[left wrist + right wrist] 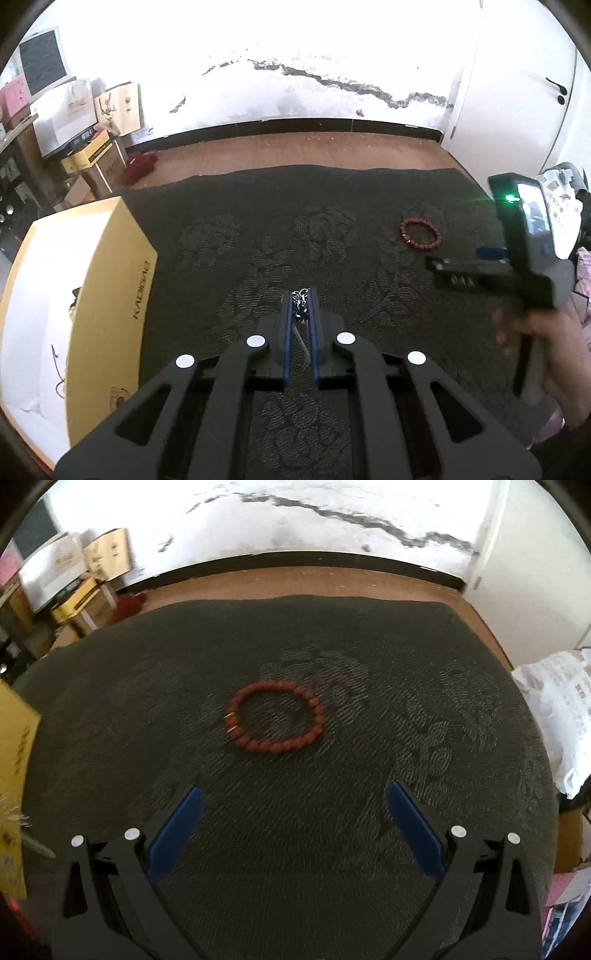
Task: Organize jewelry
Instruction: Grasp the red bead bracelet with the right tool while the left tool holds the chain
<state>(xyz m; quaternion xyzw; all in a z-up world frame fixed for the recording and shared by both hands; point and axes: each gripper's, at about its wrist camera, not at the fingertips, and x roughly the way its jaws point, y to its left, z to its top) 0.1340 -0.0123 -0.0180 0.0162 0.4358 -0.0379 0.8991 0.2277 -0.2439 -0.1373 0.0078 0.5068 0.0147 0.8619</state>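
1. Left gripper (300, 295): jaws pinched nearly together on a silver chain (300, 301); links bunch at the tips, the rest hangs between the blue pads.
2. Box (110, 295): yellow, open, white lining, just left of the left gripper on the dark mat (332, 229). A thin cord piece seems to lie inside already; hard to make out.
3. Step in hand, as I judge it: carry the chain over the box and drop it in. Do it well by keeping the pinch tight until the tips are past the yellow wall and over the white lining, then release low so the dangling tail doesn't drape over the rim.
4. Risk: the loose tail could snag the box edge on the way across; clear the wall first.
5. Right gripper (293, 801): jaws spread wide, holding nothing, aimed down at the mat.
6. Bracelet (275, 718): red beads, flat on the mat, just ahead of the right tips, not touched.
7. For that pick: straddle one side of the bead ring, not the hollow middle, and close on the beads.
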